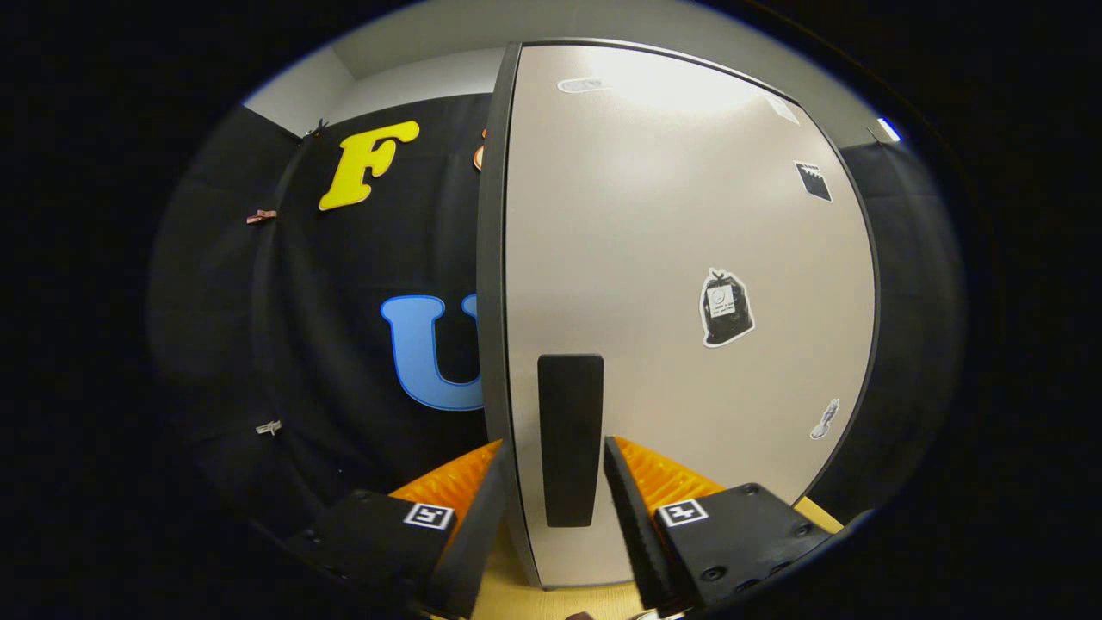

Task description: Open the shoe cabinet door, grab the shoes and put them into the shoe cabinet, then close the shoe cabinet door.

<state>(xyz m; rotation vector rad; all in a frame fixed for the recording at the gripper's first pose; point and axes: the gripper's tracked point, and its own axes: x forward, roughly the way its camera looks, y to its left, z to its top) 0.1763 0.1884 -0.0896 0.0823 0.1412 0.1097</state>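
While the claw [551,495] is straddling, fingers parted, the black handle [570,439], the cabinet door [689,258] is looking shut. Judging by this, every step is awaiting completion

Black cloth wall [344,344], pale ceiling [430,52]

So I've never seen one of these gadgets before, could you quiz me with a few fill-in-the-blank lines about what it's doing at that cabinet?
The gripper has its two fingers open on either side of the black ____ on the door.
That handle is mounted ____, not sideways.
The shoe cabinet door carries several small ____ on its pale face.
One finger reaches past the door's dark ____.

Missing words: handle; upright; stickers; edge
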